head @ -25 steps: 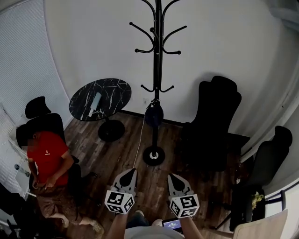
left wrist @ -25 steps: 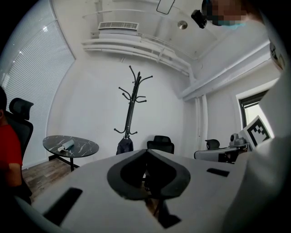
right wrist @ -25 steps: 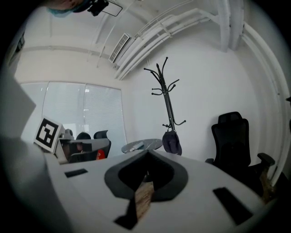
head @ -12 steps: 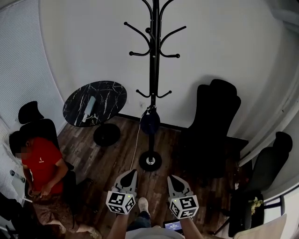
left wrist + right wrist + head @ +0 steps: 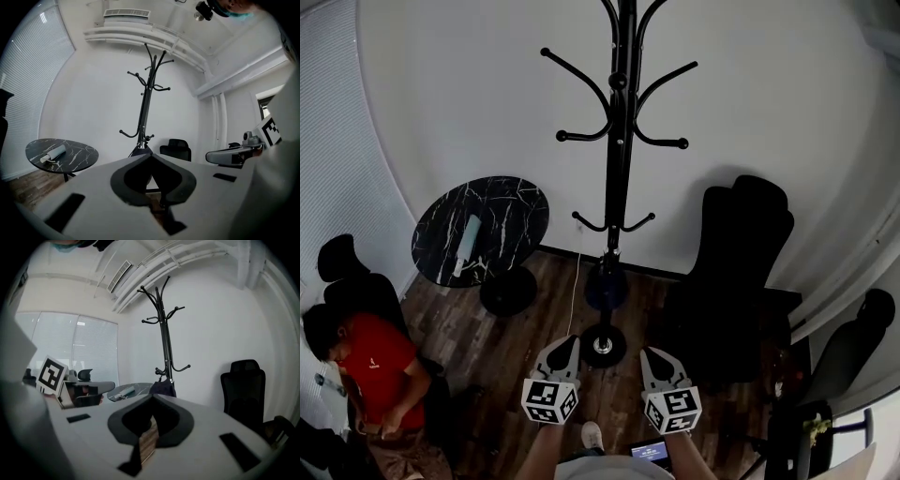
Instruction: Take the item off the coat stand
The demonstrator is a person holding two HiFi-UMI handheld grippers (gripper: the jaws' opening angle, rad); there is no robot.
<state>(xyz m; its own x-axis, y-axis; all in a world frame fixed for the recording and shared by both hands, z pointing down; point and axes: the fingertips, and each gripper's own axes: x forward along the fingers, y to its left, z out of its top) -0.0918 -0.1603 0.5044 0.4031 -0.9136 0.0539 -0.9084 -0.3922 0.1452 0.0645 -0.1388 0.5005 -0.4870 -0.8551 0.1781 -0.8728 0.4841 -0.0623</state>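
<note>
A tall black coat stand [image 5: 619, 178] rises in the middle of the head view, its round base [image 5: 603, 345] on the wooden floor. A dark bag-like item [image 5: 607, 281] hangs low on its pole, under the lowest hooks. My left gripper [image 5: 561, 349] and right gripper [image 5: 658, 358] are side by side near the base, both shut with nothing in them. The left gripper view has the stand [image 5: 145, 108] and the item [image 5: 140, 151] straight beyond the closed jaws. The right gripper view shows the stand [image 5: 164, 333] and the item [image 5: 164, 387] too.
A round black marble table [image 5: 480, 230] with a pale roll [image 5: 467, 244] on it stands left of the stand. A black chair [image 5: 736, 253] is on the right, another [image 5: 853, 347] at far right. A person in a red shirt [image 5: 370, 361] sits at lower left.
The head view has drawn nearer the stand and tilted up: the hooks look bigger and the seated person has slid to the lower left. Both grippers stay shut, side by side.
</note>
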